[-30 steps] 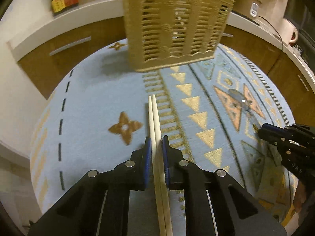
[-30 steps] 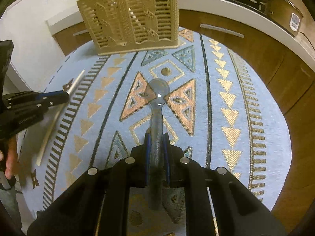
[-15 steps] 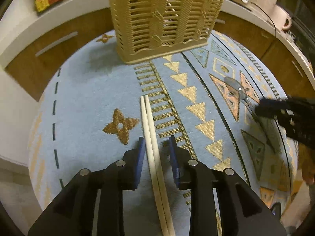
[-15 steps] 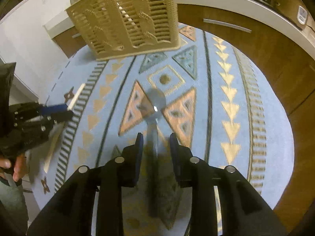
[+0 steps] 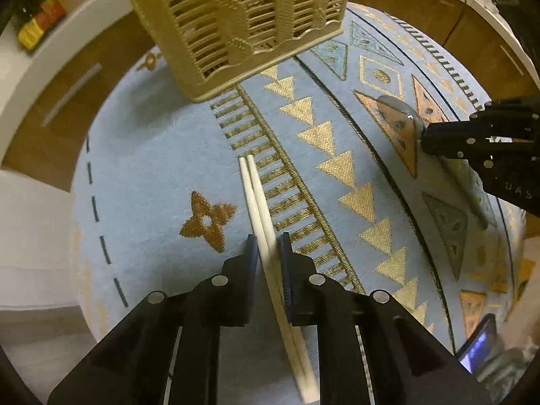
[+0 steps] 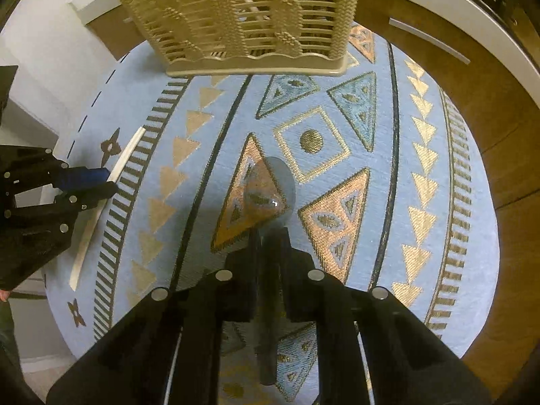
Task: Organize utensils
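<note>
Two tongs, jaws having just been closing: left tongs [image 5: 268,253] pinching pale wooden chopsticks pair [image 5: 256,202]; right tongs [image 6: 270,246] pinching translucent grey plastic spoon [image 6: 270,189]. Beige slatted plastic basket [image 5: 236,17] standing at far edge of patterned blue tabletop [image 5: 152,155].

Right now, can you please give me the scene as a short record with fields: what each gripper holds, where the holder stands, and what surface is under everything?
left gripper: jaws just closed again, shut on the chopsticks, a pale pair side by side
right gripper: jaws just closed again, shut on the spoon, a translucent grey one, bowl pointing ahead
utensil basket: beige, slatted, upright at the far side of the mat
mat: light blue with gold triangles, under everything
task state: both utensils outside the basket
</note>
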Action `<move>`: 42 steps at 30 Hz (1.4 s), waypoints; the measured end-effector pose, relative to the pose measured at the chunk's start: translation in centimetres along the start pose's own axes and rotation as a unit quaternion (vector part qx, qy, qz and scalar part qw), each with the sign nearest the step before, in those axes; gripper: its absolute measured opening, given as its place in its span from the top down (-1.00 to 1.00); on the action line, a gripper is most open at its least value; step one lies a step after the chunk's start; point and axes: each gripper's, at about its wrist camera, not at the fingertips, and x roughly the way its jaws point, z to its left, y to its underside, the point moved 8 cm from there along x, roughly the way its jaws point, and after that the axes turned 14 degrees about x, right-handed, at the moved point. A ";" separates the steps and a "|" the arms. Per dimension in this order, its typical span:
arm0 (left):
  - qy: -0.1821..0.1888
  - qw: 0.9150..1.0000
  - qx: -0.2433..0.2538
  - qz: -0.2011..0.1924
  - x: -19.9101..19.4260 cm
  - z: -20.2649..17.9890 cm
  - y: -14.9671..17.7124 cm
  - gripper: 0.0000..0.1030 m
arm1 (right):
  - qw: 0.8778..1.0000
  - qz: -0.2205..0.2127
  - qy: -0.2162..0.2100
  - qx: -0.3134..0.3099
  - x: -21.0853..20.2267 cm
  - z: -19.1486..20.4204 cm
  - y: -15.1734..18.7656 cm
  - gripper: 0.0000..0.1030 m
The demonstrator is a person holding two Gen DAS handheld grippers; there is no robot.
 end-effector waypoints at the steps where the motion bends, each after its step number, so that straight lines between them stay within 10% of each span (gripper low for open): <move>1: 0.005 1.000 -0.004 -0.016 -0.4 -0.3 -0.1 0.81 | 1.000 -0.001 -0.004 0.000 0.0 0.1 0.1 0.82; 8: -0.018 0.985 -0.036 -0.166 -8.1 0.4 -2.0 0.82 | 0.994 -0.087 -0.069 -0.008 -5.1 1.7 -1.3 0.82; 16: -0.019 0.927 -0.105 -0.359 -19.1 3.4 -6.8 1.00 | 0.952 -0.275 -0.131 -0.024 -16.2 3.4 -5.5 0.82; 18: -0.015 0.924 -0.109 -0.367 -19.6 3.9 -8.0 1.00 | 0.947 -0.292 -0.136 -0.020 -17.3 2.9 -6.9 0.82; 25: 0.043 0.948 -0.050 -0.313 -14.7 2.4 -8.1 0.95 | 0.953 -0.263 -0.152 0.005 -15.5 0.3 -7.1 0.82; 29: 0.089 0.965 0.015 -0.245 -8.3 -0.1 -8.0 0.40 | 0.960 -0.232 -0.153 0.031 -13.7 -2.3 -5.9 0.82; 40: 0.037 0.987 0.106 -0.113 3.2 -3.3 -11.3 0.27 | 0.967 -0.196 -0.145 0.071 -10.7 -7.5 -2.9 0.82; 42: 0.029 0.988 0.104 -0.108 3.4 -3.3 -11.3 0.58 | 0.968 -0.190 -0.148 0.078 -10.1 -8.1 -2.8 0.82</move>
